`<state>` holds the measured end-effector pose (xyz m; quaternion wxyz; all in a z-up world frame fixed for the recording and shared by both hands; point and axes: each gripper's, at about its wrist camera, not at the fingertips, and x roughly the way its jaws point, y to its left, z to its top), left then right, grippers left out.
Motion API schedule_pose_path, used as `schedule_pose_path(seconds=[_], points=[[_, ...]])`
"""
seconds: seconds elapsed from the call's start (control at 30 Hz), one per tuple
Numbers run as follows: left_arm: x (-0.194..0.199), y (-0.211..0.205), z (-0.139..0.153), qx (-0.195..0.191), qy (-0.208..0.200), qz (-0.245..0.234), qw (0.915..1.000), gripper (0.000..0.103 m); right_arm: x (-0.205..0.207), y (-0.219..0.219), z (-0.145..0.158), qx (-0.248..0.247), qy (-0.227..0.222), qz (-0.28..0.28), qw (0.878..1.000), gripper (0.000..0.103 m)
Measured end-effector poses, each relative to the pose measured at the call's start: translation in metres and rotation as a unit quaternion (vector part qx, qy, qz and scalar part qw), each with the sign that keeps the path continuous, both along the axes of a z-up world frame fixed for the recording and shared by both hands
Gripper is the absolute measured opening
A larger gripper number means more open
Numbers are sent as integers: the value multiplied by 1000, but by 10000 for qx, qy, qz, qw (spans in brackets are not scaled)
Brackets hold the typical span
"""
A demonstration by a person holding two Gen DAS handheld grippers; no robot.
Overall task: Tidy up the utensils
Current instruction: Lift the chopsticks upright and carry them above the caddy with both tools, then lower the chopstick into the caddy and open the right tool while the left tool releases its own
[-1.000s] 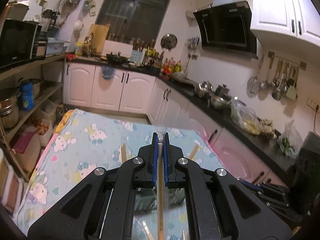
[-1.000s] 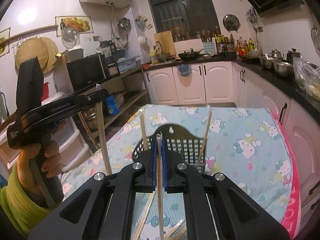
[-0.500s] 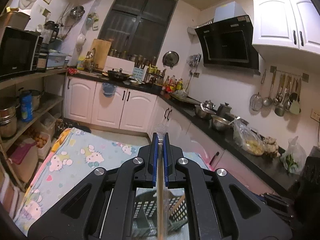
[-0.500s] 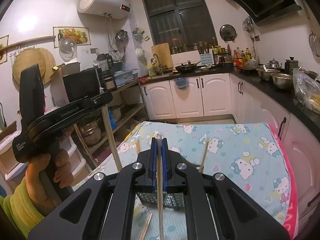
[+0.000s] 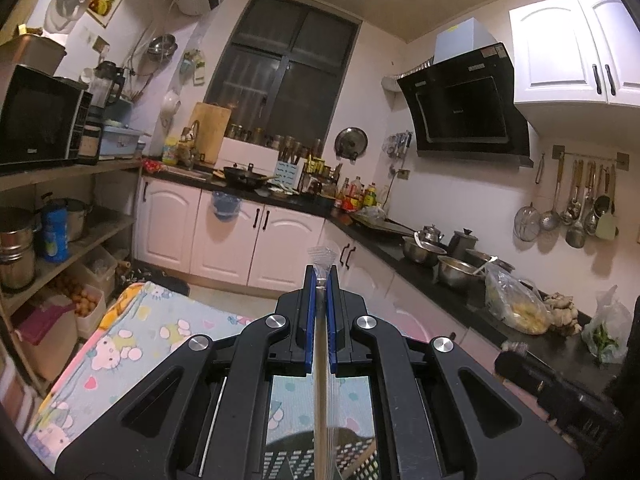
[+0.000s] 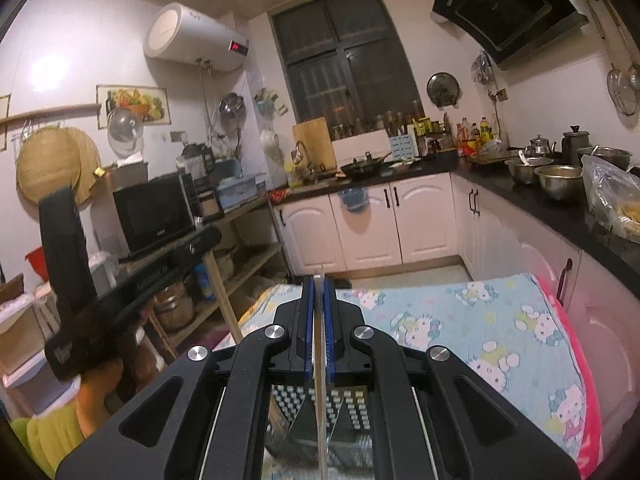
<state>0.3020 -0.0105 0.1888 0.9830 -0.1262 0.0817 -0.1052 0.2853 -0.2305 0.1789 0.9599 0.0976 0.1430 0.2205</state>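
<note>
I have the cloth-covered surface (image 6: 472,320) low in both views, filling 4 to 6 o'clock in the right wrist picture, and the black perforated basket (image 6: 344,412) sits on it right under my tools, at 6 o'clock, mostly hidden behind the gripper bodies. That basket reads as the place the utensils are meant to end up. My left gripper (image 5: 320,280) has its fingers clamped together on a thin wrapped stick (image 5: 320,380), probably a sleeved chopstick, whose clear wrapper tip pokes out past the fingers at 12 o'clock. My right gripper (image 6: 319,286) is likewise pinched tight on a second stick (image 6: 320,392) running down the middle of its view. Both sticks are held up in the air above the basket, so neither is stowed yet. I judge the task partly done at most: two pieces in hand, both left to lower in; what already stands in the basket I cannot make out
</note>
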Motion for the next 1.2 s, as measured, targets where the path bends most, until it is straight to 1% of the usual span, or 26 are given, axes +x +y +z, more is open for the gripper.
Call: schedule_pose_path(seconds=[0.2, 0.4, 0.67, 0.8, 1.03, 1.2], points=[[9, -7, -9, 111, -97, 67, 9999, 1, 18, -3, 0, 68, -163, -168, 9997, 5], [15, -12, -20, 158, -91, -10, 9998, 1, 32, -7, -8, 76, -292, -344, 9990, 5], [24, -18, -42, 256, 20, -56, 9997, 1, 44, -11, -26, 235, -245, -429, 9985, 5], [28, -19, -53, 274, 138, -52, 9995, 1, 49, -13, -35, 263, -186, -467, 9984, 5], [28, -18, -66, 317, 247, -27, 9992, 1, 53, -13, -54, 333, -157, -532, 9979, 5], [28, -17, -78, 377, 353, -37, 9987, 1, 56, -15, -69, 342, -49, -601, 9976, 5]])
